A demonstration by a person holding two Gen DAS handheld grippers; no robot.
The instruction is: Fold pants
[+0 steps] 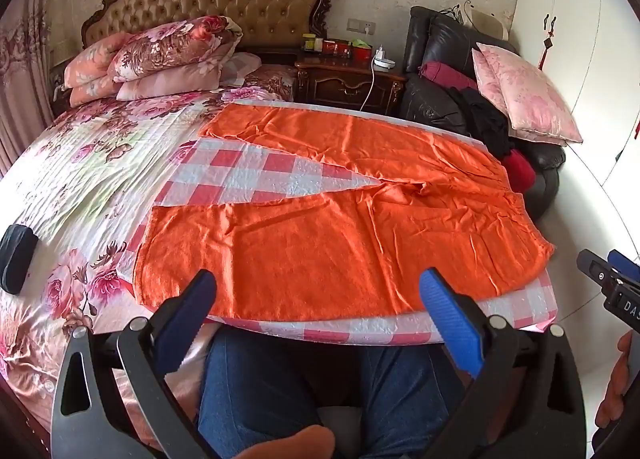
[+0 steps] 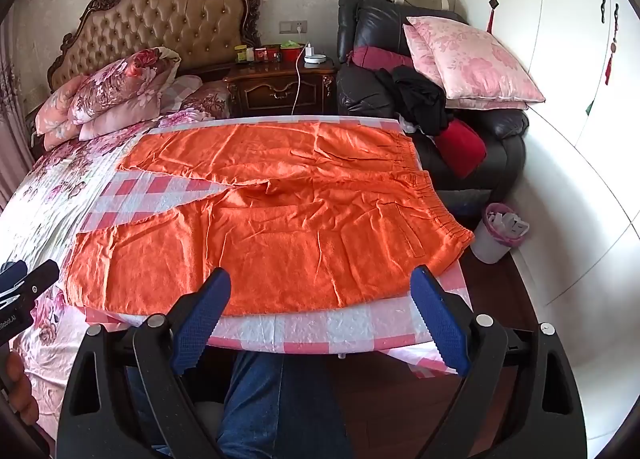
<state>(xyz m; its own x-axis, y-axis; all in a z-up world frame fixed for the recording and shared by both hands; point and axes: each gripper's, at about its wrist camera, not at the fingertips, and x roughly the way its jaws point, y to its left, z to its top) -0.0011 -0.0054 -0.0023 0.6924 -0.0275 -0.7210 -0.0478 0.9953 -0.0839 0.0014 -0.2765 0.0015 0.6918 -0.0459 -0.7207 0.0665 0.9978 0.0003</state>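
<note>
Bedspread (image 2: pixel 44 195), glossy and floral, covers the bed; on it lies a crinkled pink-and-white checked sheet (image 2: pixel 320 333). Orange pants (image 2: pixel 280 227) (wrinkled, elastic waistband toward the armchair) lie flat on that sheet, legs splayed apart. Beside the sheet's corner, a white bin (image 2: pixel 490 243) holds paper scraps. Left gripper (image 1: pixel 318 313) and right gripper (image 2: pixel 320 307), blue ribbed pads, gape wide, holding nothing, at the pants' near edge.

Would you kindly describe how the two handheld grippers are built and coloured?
Both match: the left gripper and the right gripper each have two blue, ridged fingers mounted on black, curved arms with slot cut-outs and silver pivot bolts. White lettering marks each gripper's black body. The person wears blue jeans.
</note>
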